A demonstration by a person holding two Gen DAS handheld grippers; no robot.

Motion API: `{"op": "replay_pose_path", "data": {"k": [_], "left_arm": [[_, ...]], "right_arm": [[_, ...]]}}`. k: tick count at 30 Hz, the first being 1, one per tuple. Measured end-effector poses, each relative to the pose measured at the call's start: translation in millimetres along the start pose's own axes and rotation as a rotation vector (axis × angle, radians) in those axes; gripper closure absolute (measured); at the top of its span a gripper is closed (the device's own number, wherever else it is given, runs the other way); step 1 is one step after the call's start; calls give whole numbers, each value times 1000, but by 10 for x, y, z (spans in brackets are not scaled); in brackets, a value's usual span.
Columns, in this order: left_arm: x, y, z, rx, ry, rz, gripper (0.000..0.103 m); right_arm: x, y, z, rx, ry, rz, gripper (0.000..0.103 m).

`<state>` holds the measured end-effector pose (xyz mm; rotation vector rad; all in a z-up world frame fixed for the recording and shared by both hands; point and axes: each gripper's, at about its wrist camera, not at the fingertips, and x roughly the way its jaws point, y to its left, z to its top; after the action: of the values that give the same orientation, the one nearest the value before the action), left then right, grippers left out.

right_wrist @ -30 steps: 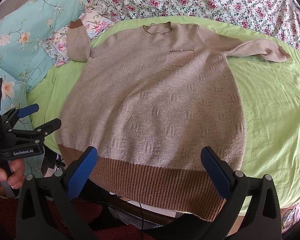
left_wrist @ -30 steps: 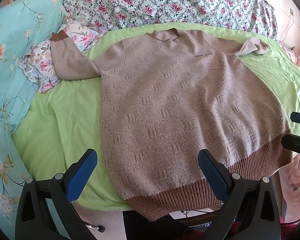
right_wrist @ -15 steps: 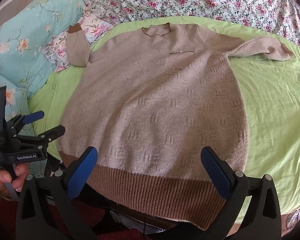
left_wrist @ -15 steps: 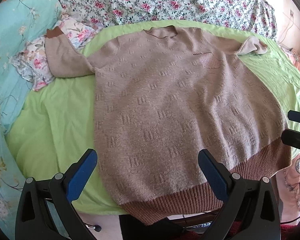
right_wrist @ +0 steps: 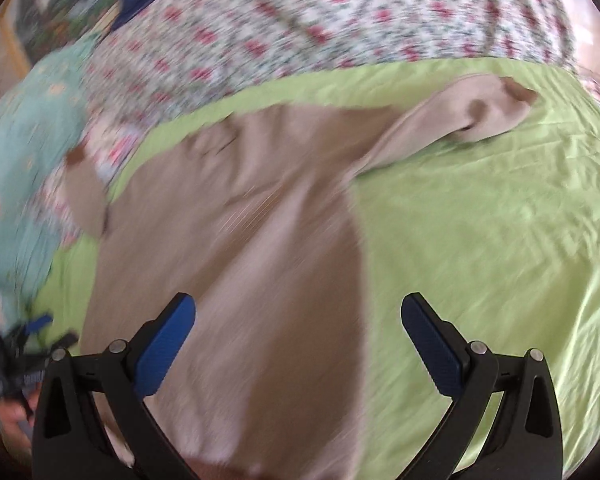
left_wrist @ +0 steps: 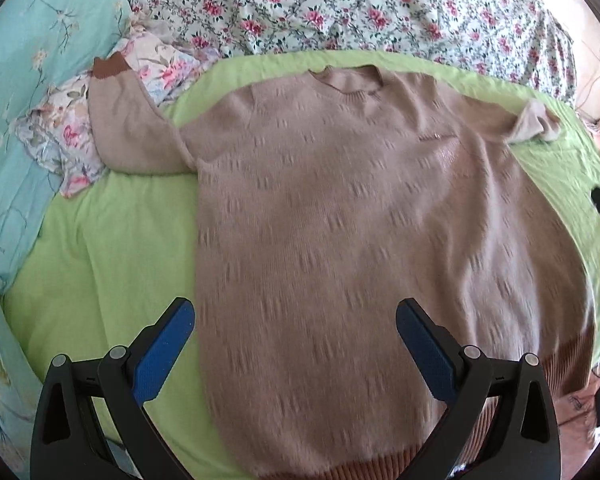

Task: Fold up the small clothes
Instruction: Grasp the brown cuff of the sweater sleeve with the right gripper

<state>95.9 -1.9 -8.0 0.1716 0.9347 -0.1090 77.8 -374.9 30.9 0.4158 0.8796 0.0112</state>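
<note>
A beige sweater [left_wrist: 340, 240] is lying spread flat, front up, on the green sheet [left_wrist: 100, 248] of the bed, its brown hem [left_wrist: 548, 368] at the near edge. One sleeve [left_wrist: 128, 136] is resting on floral bedding [left_wrist: 60, 136] at the left edge. The left gripper [left_wrist: 294, 344] and right gripper [right_wrist: 298, 340] are being held released, fingers spread above the sweater's lower part, nothing grasped.

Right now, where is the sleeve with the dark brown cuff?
In the left wrist view, the beige knitted sweater's sleeve with the dark brown cuff lies far left, off the lime green sheet, resting on the crumpled floral cloth.
</note>
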Motion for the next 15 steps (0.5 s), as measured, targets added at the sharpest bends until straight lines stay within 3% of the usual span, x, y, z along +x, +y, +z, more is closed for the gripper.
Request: {"op": "replay_pose_path", "data": {"k": [2, 7, 15], "left_arm": [[51, 6, 115, -4, -12, -4, 2], [203, 20, 324, -10, -22, 3, 2], [573, -24, 566, -4, 26, 8, 2]], "right_arm": [[8, -264, 331, 47, -61, -37, 0], [303, -887, 1093, 196, -108, -136, 5], [895, -1554, 2249, 276, -150, -294, 13]]}}
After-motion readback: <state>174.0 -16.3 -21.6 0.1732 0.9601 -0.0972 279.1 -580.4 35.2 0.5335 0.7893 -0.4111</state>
